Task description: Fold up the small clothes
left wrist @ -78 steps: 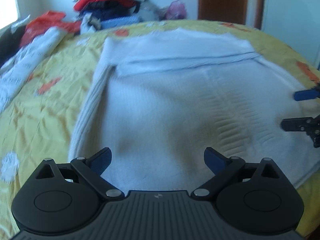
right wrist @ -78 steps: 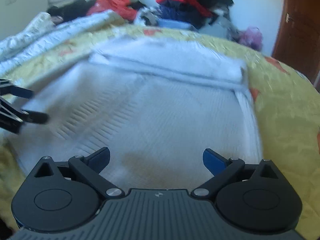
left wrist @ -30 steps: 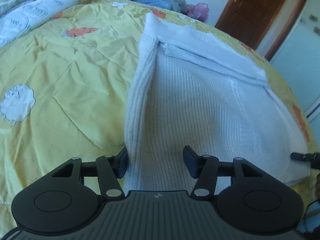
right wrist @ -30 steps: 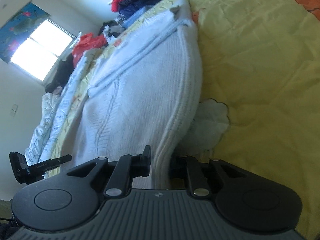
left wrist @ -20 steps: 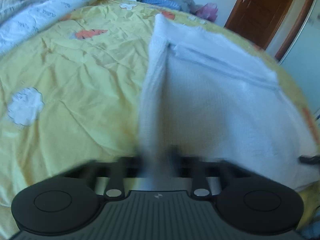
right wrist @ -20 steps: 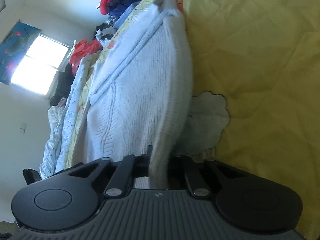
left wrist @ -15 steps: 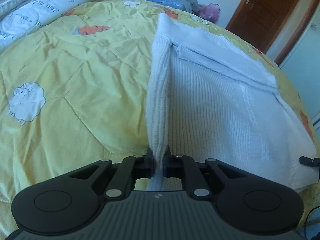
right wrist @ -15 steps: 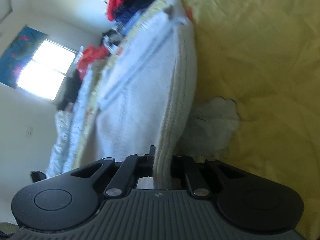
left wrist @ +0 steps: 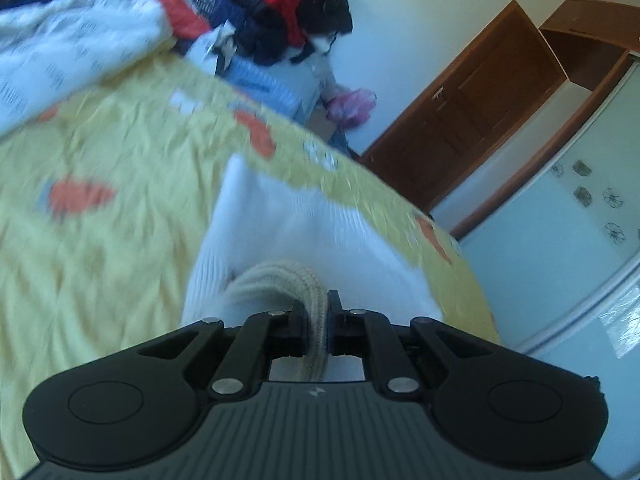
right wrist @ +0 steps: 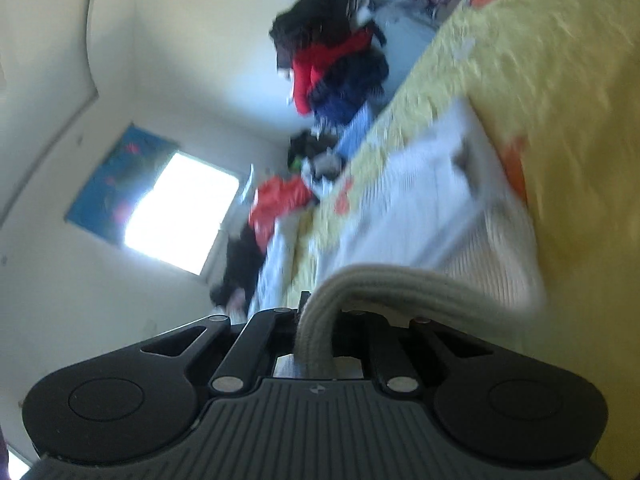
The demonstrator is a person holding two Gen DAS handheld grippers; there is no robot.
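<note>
A white knitted sweater (left wrist: 296,224) lies on the yellow bedspread (left wrist: 104,240), its near hem raised off the bed. My left gripper (left wrist: 316,312) is shut on the ribbed hem at the sweater's left corner, and the hem curls up over the fingers. In the right wrist view the same sweater (right wrist: 432,216) runs away from my right gripper (right wrist: 316,316), which is shut on the ribbed hem at the right corner. That view is rolled steeply and blurred. Neither gripper shows in the other's view.
A heap of red, dark and blue clothes (left wrist: 272,8) sits beyond the far edge of the bed. A white printed quilt (left wrist: 68,52) lies at the far left. A brown door (left wrist: 472,120) and a pale wardrobe (left wrist: 568,216) stand to the right. A bright window (right wrist: 180,220) is in the wall.
Both grippers closed on the sweater's near hem corners, then lifted and carried them forward over the garment. Both views have tilted up toward the far wall.
</note>
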